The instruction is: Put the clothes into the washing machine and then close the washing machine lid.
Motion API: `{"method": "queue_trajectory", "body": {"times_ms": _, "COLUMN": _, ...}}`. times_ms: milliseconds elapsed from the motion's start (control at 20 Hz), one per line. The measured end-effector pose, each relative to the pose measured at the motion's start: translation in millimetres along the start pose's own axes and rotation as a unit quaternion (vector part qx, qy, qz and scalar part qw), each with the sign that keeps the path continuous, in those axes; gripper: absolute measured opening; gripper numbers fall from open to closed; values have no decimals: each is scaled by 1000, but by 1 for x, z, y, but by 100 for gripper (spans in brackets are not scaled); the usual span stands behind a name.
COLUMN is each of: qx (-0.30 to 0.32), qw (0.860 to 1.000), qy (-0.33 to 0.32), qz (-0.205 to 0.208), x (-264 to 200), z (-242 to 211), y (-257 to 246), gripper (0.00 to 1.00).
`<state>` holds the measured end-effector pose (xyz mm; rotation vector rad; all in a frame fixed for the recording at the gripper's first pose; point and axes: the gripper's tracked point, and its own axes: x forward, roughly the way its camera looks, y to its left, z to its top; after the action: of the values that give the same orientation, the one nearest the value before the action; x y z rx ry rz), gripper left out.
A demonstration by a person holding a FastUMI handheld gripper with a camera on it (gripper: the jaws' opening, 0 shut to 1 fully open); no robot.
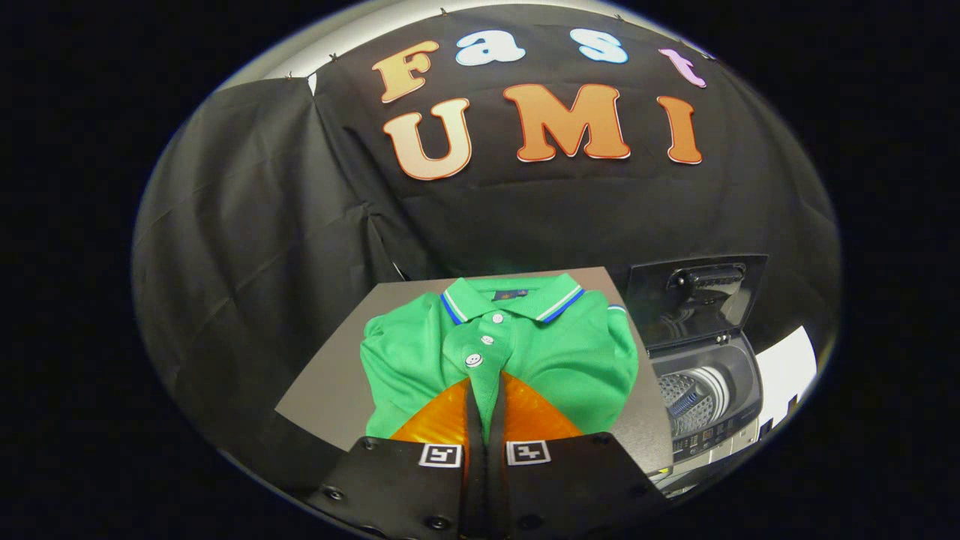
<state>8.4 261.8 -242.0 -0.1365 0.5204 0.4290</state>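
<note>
While the gripper [486, 390] points toward twelve o'clock, its two orange fingers [439, 420] stand with the jaws nearly together, a thin fold of green cloth showing in the slit between the tips. Whether both fingers press on that fold cannot be told. The tips lie on the placket of the green polo shirt [570, 360], just below its lowest white button. The shirt is folded, collar at twelve o'clock, and rests flat on the grey bench [330, 390]. At three o'clock from the shirt, just beside the bench, stands the washing machine [712, 420]. Its lid [697, 300] is raised upright, and the drum [694, 397] beneath it is exposed.
</note>
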Motion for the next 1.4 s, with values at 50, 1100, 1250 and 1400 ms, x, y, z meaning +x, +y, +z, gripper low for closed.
{"method": "queue_trajectory", "body": {"times_ms": 50, "qx": 3, "qw": 1000, "qy": -5, "qz": -3, "x": -4, "z": 6, "y": -4, "gripper": 8}}
{"method": "queue_trajectory", "body": {"times_ms": 1100, "qx": 6, "qw": 982, "qy": -130, "qz": -140, "x": -89, "z": 111, "y": -178, "gripper": 8}}
{"method": "queue_trajectory", "body": {"times_ms": 1250, "qx": 17, "qw": 980, "qy": -130, "qz": -152, "x": -92, "z": 110, "y": -206, "gripper": 8}}
{"method": "queue_trajectory", "body": {"times_ms": 1400, "qx": 23, "qw": 979, "qy": -128, "qz": -157, "x": -93, "z": 112, "y": -232, "gripper": 8}}
